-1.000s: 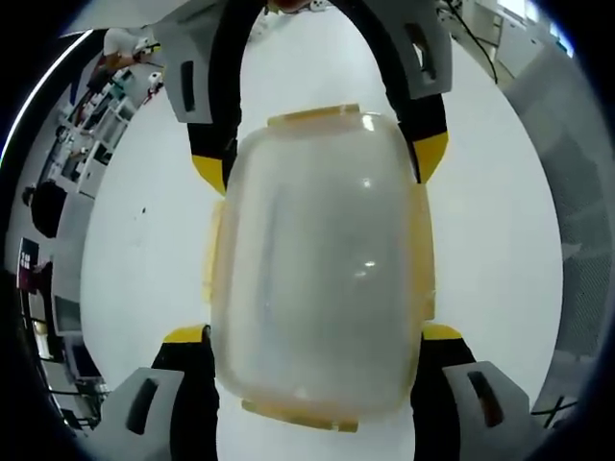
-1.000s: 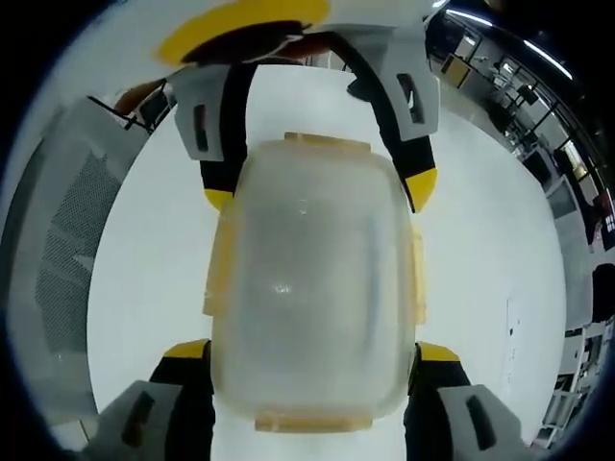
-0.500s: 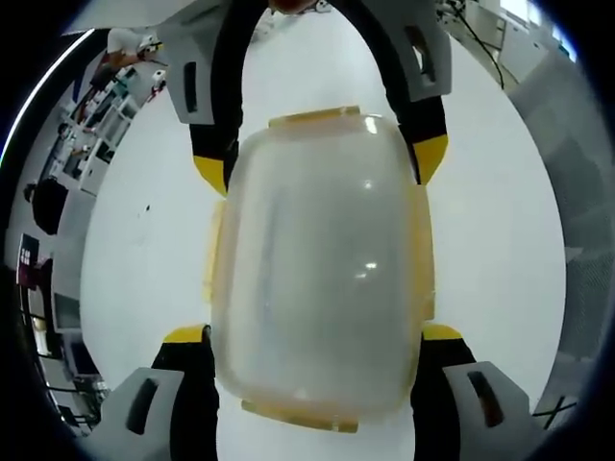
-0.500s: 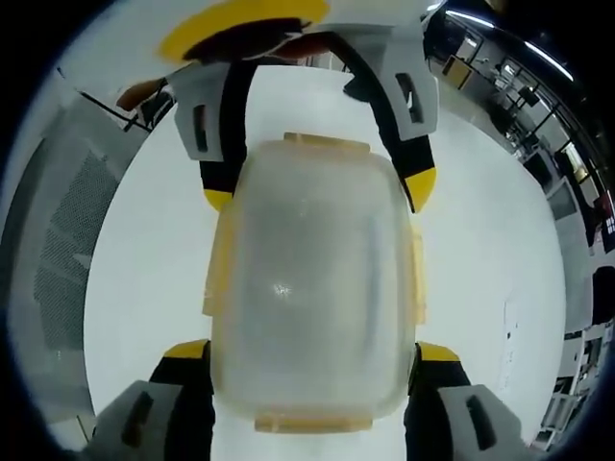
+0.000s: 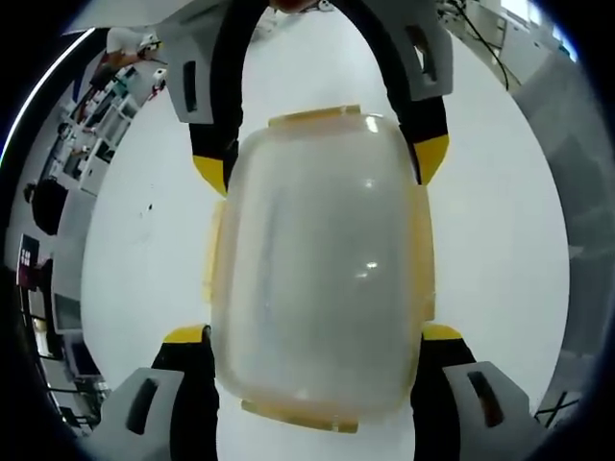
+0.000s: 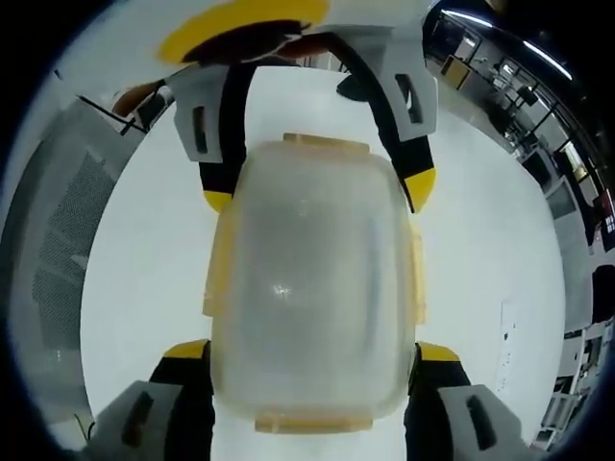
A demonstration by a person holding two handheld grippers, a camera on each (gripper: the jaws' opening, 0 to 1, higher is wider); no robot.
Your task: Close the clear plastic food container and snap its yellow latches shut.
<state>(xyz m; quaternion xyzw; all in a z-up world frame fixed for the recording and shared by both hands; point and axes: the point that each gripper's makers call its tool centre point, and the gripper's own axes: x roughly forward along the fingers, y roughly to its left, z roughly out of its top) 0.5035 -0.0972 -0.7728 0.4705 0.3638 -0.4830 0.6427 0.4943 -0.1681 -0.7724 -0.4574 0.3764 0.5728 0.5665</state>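
Observation:
The clear plastic food container (image 5: 322, 269) lies lid-up on a white table, its lid on. Yellow latches (image 5: 312, 117) run along its ends and long sides (image 5: 213, 259). My left gripper (image 5: 314, 333) has its yellow-tipped jaws against both sides of the near end, shut on the container. My right gripper (image 5: 319, 163) clamps the far end from the opposite side. In the right gripper view the same container (image 6: 312, 288) sits between my right gripper (image 6: 312, 350) at the bottom and the left gripper (image 6: 317, 192) at the top. An end latch (image 6: 327, 144) lies flat.
The white table (image 5: 135, 279) spreads around the container. A grey mesh panel (image 5: 577, 240) stands beside the table and appears again (image 6: 67, 250) in the right gripper view. Shelves and desks (image 5: 86, 144) fill the room beyond.

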